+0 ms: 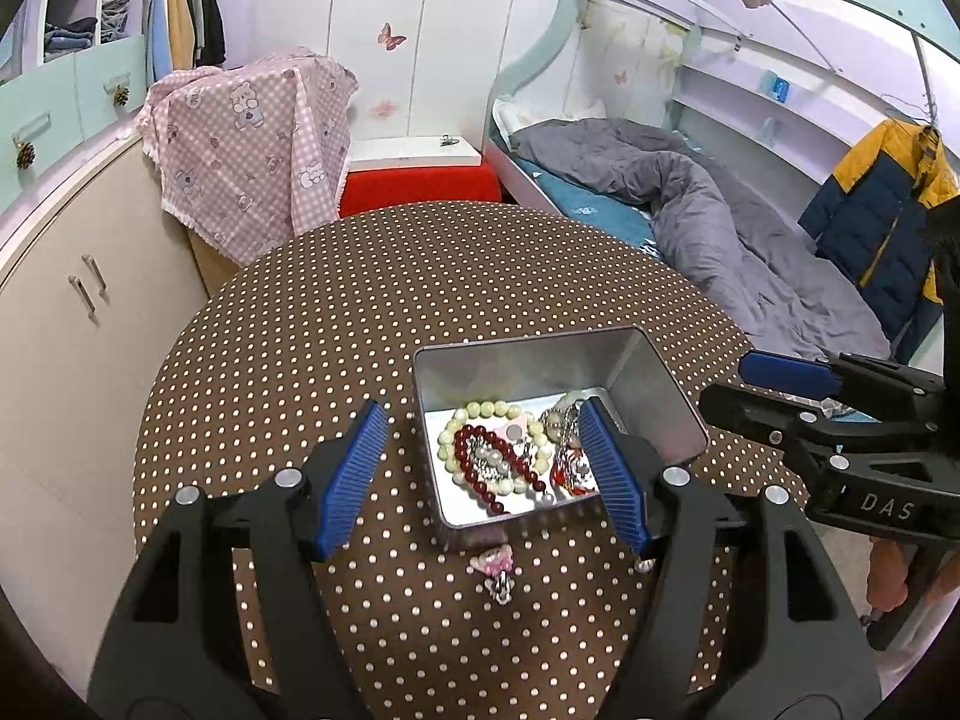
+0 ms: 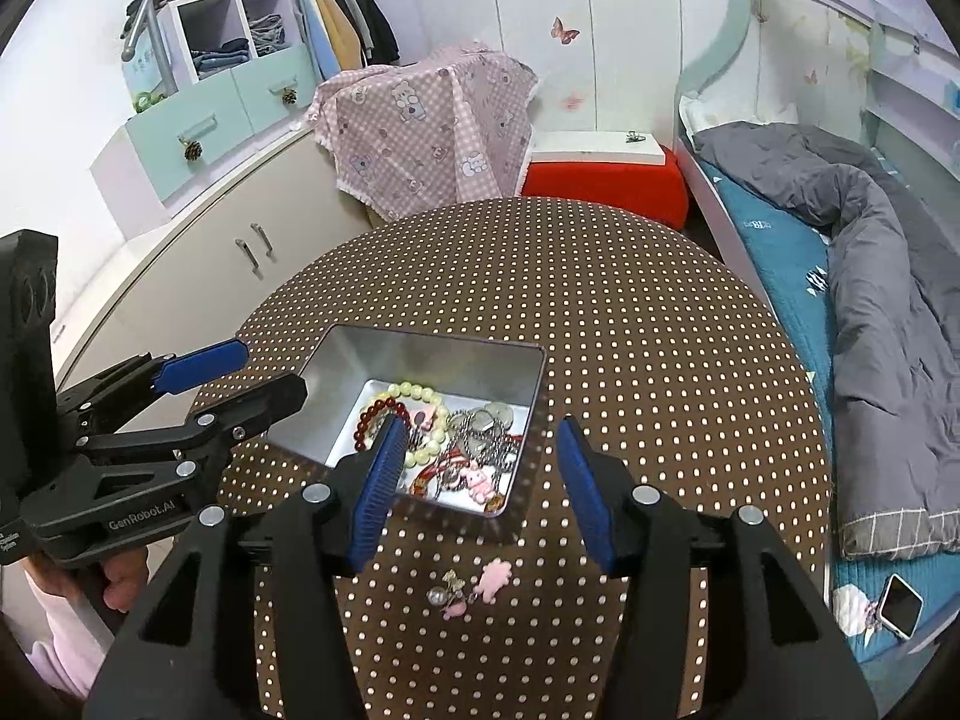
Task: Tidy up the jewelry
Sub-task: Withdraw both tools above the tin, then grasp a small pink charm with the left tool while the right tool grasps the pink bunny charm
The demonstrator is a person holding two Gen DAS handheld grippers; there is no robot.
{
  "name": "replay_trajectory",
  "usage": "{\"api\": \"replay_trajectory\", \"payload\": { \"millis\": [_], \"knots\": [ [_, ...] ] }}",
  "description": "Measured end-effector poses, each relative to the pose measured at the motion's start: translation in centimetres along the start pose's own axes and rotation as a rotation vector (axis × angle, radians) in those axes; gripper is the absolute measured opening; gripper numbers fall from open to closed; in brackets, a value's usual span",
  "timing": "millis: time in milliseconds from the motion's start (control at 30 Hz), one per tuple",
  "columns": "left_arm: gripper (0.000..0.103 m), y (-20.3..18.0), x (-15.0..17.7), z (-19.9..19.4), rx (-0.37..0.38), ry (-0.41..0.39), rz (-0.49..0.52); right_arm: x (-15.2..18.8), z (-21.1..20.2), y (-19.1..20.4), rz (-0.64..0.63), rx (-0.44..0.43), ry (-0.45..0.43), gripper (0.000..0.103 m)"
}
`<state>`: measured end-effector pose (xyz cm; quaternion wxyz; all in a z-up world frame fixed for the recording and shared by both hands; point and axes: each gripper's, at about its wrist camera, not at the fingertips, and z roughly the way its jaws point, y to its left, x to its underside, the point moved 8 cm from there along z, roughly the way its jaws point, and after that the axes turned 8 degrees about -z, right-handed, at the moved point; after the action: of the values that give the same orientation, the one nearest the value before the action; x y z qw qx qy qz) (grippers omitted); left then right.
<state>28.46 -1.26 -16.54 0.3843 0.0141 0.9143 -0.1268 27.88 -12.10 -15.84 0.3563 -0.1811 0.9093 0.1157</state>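
An open silver tin (image 1: 654, 384) (image 2: 420, 354) stands on the round polka-dot table (image 1: 360, 312) (image 2: 660, 360). It holds a pale green bead bracelet (image 1: 480, 409) (image 2: 414, 389), a dark red bead bracelet (image 1: 528, 474) (image 2: 375, 411), chains and charms. A pink charm with a chain (image 1: 495, 564) (image 2: 492, 582) lies on the table just in front of the tin. My left gripper (image 1: 489, 474) is open and empty, above the tin's near edge. My right gripper (image 2: 480, 480) is open and empty, above the tin's near right corner.
A bed with a grey duvet (image 1: 720, 210) (image 2: 888, 300) lies to the right. A white cabinet (image 1: 72, 312) and a pink cloth-covered box (image 1: 246, 162) stand to the left. A red stool (image 2: 606, 180) stands behind the table. A smartwatch (image 2: 900, 603) lies on the bed edge.
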Motion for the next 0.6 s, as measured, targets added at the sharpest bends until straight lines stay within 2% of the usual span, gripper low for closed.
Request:
{"api": "replay_trajectory", "payload": {
  "millis": [167,333,600],
  "knots": [
    [0.067,0.9,1.5,-0.7,-0.023,0.013,-0.018,1.3,-0.7,0.5,0.008,0.001,0.0,0.059],
    [0.072,2.1,3.8,-0.9,-0.032,0.047,-0.042,3.1,-1.5,0.0,0.037,0.069,-0.005,0.076],
    [0.072,2.4,7.8,1.1,-0.021,0.142,-0.043,6.8,-0.3,-0.5,0.068,0.075,0.065,0.078]
  ]
}}
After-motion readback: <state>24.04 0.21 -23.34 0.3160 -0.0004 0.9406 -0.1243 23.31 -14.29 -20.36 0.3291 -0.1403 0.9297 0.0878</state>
